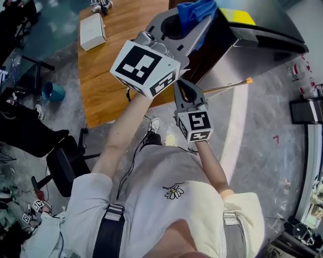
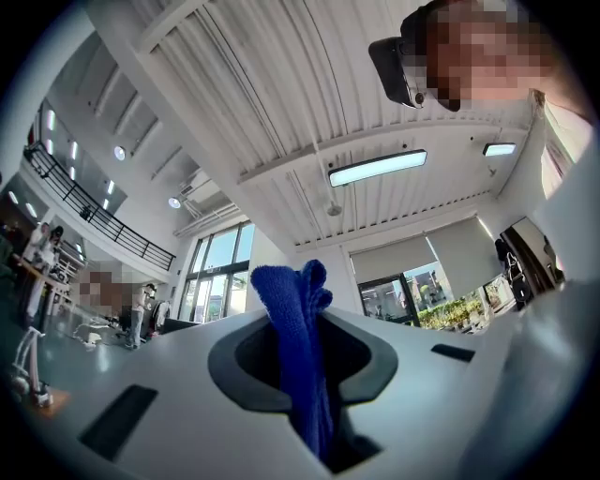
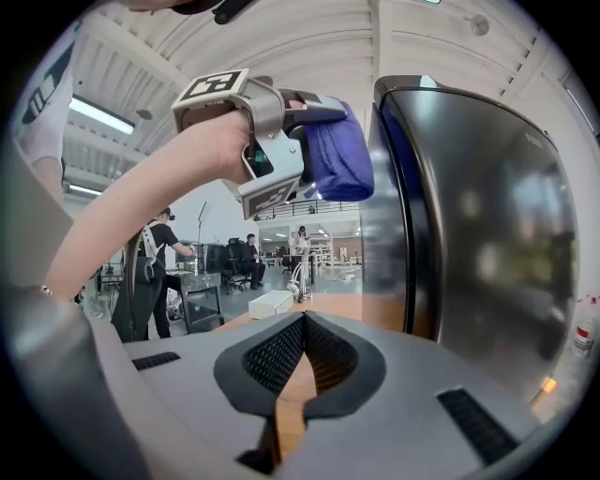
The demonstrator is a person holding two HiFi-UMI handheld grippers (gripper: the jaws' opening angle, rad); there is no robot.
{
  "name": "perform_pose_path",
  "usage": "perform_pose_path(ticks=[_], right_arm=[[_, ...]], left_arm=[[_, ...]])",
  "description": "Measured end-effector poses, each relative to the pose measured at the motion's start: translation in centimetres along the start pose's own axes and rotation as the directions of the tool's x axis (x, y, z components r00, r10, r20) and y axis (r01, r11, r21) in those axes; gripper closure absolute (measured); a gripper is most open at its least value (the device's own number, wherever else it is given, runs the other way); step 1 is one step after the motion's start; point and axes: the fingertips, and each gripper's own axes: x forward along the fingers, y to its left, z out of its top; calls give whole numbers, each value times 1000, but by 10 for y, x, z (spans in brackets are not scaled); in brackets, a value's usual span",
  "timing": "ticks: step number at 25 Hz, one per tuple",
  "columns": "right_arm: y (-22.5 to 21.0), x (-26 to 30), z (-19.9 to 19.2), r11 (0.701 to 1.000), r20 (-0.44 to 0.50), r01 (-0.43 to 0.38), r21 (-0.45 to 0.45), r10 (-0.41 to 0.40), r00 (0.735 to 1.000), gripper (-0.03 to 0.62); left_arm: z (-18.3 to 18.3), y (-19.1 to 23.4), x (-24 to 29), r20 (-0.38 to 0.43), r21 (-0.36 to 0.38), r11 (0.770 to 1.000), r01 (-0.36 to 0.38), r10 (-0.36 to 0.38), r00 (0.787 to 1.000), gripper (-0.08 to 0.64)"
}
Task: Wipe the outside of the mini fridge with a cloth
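The mini fridge (image 1: 252, 48) stands at the upper right of the head view, dark on top with a steel side; in the right gripper view the fridge (image 3: 478, 234) fills the right half. My left gripper (image 1: 194, 20) is raised beside the fridge's top edge and is shut on a bunched blue cloth (image 1: 198, 10). The left gripper view points up at the ceiling, with the cloth (image 2: 298, 356) pinched between the jaws. From the right gripper view, the left gripper (image 3: 323, 150) and cloth (image 3: 336, 159) hang just left of the fridge. My right gripper (image 1: 181, 86) is lower, shut and holding nothing.
A wooden table (image 1: 108, 65) lies left of the fridge with a white box (image 1: 92, 31) on it. A thin stick with an orange tip (image 1: 227, 86) lies by the fridge's base. A blue cup (image 1: 53, 92) and a black chair (image 1: 65, 161) are on the floor at the left.
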Motion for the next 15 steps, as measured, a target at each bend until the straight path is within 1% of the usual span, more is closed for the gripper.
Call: perform_pose_path(ticks=[3, 6, 9, 13, 15], right_arm=[[-1, 12, 6, 1000, 7, 2, 6, -2, 1000, 580], [-5, 25, 11, 1000, 11, 9, 13, -9, 1000, 580], [-11, 42, 15, 999, 14, 21, 25, -21, 1000, 580], [-19, 66, 19, 999, 17, 37, 35, -38, 999, 580], [-22, 75, 21, 998, 12, 42, 38, -43, 999, 580]], left_arm=[[-1, 35, 2, -7, 22, 999, -37, 37, 999, 495], [-11, 76, 7, -14, 23, 997, -78, 79, 997, 495], [-33, 124, 17, -30, 24, 992, -124, 125, 992, 495], [-70, 185, 35, -46, 82, 979, -185, 190, 981, 495], [-85, 208, 44, -56, 86, 976, -202, 207, 977, 495]])
